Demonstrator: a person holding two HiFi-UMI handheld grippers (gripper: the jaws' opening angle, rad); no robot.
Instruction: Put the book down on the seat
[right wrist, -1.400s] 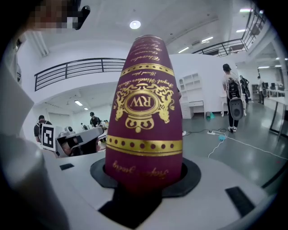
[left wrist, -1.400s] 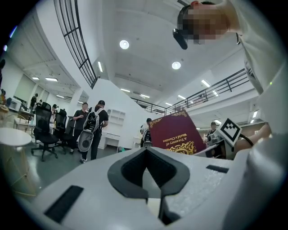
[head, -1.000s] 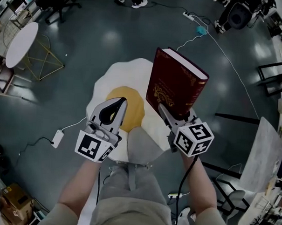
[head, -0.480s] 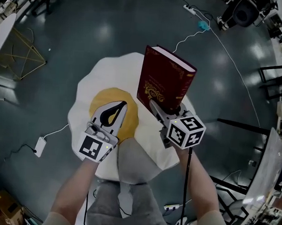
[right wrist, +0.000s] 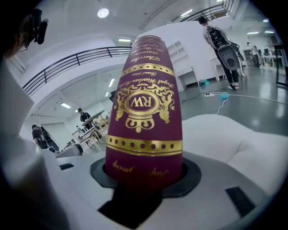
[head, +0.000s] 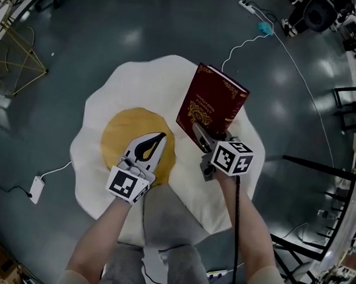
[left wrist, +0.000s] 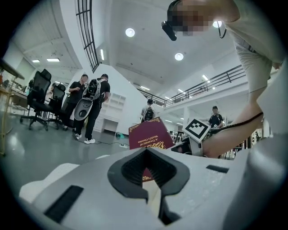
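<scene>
Book (head: 212, 104) lower, over seat (head: 139, 84); right gripper (head: 200, 133) still clamps it.

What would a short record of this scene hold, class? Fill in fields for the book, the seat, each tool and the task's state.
book: dark red hardback with gold ornament, held nearly upright above the seat, not lying on it
seat: floor cushion shaped like a fried egg, white with a yellow centre
right tool: shut on the book's lower end
left tool: jaws together, nothing between them, over the yellow centre
floor: dark and glossy
task state: book not yet put down
</scene>
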